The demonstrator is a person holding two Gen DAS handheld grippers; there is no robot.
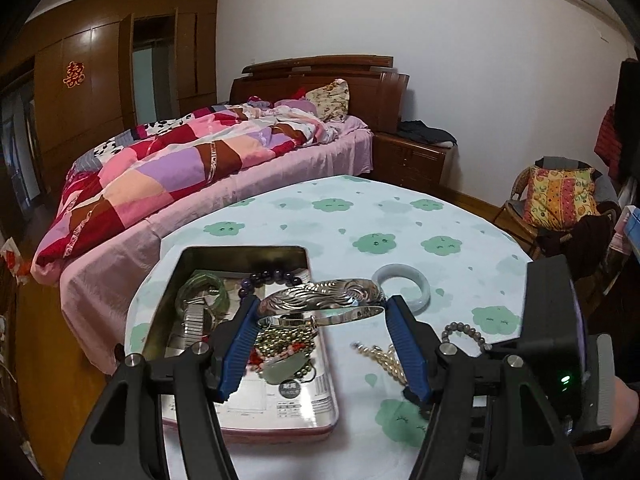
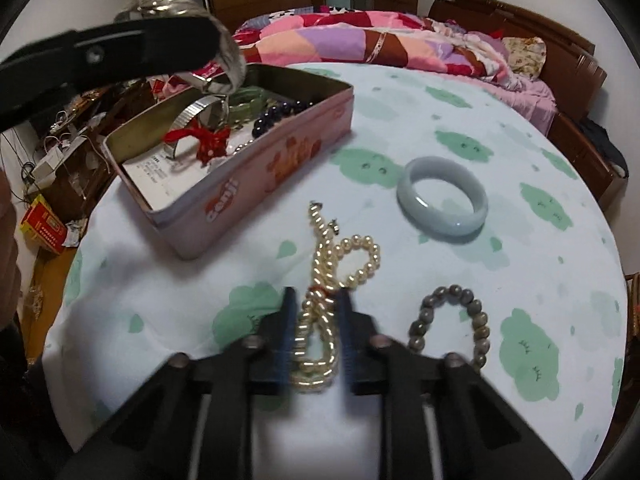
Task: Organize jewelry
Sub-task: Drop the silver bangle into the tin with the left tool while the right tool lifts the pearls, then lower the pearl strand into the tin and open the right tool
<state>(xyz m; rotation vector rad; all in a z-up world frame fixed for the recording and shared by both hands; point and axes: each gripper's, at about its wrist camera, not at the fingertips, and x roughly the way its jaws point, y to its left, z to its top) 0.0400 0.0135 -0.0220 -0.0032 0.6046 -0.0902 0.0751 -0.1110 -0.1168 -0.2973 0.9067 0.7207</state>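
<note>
Silver is what my left gripper [image 1: 320, 312] has hold of: a wide engraved bangle [image 1: 320, 298] pinched across its width between the two blue pads, lifted above the open tin [image 1: 240, 254] on the left of the table [image 1: 400, 216]. I carry it by its outer edges so the ring stays level and can go down flat among what already lies inside. In the tin I can see a green bangle [image 1: 202, 288], a metal watch band [image 1: 196, 320], dark purple beads [image 1: 272, 278], a small jade pendant [image 1: 282, 370] and a red tassel [image 2: 208, 140], all on printed paper. My right gripper [image 2: 318, 332] is low on the near part of the cloth, its fingers set close on either side of the pearl necklace [image 2: 332, 264], which lies in loose loops. The view there is smeared, so I cannot tell whether the pads are pressing the strand or only flanking it. I judge I went for the bunched part because a single strand would slip away. Just right of it sits a grey bead bracelet [image 2: 450, 324], and farther off a pale jade bangle [image 2: 442, 196], both apart from the tin and waiting. Three pieces are outside the box, so I reckon the sorting is about half done.
</note>
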